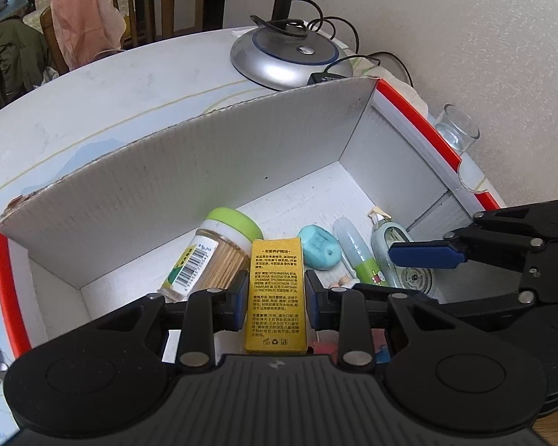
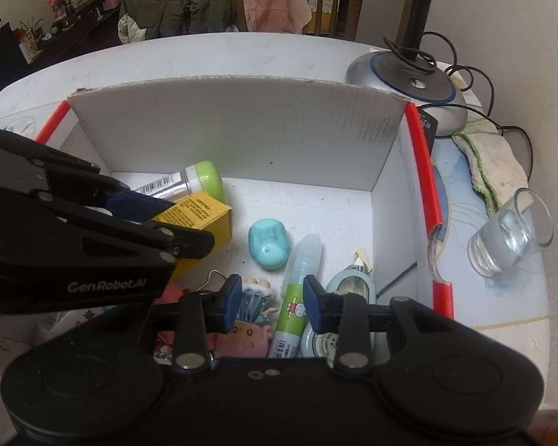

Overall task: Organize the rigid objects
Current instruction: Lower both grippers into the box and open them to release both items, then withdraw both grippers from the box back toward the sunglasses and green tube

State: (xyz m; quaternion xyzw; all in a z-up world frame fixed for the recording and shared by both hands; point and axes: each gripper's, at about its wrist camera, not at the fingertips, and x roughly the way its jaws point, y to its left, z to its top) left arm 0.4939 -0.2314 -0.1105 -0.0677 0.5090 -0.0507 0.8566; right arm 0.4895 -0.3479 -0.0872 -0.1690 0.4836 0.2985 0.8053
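Note:
My left gripper (image 1: 276, 297) is shut on a yellow box (image 1: 275, 290) with black print, held over the inside of a white cardboard box (image 1: 189, 186) with red edges. In the right wrist view the left gripper (image 2: 156, 219) holds the yellow box (image 2: 201, 215) at the left. My right gripper (image 2: 271, 303) is open and empty above a glue stick (image 2: 297, 282) and a small doll (image 2: 255, 297). Inside the box lie a toothpick jar (image 1: 212, 252) with a green lid, a teal case (image 1: 318, 247) and a correction tape (image 1: 401, 256).
A silver lamp base (image 1: 290, 55) with black cables stands behind the box. A drinking glass (image 2: 509, 238) and a cloth (image 2: 491, 163) sit right of the box, near the wall. Chairs with clothes stand beyond the table (image 1: 130, 85).

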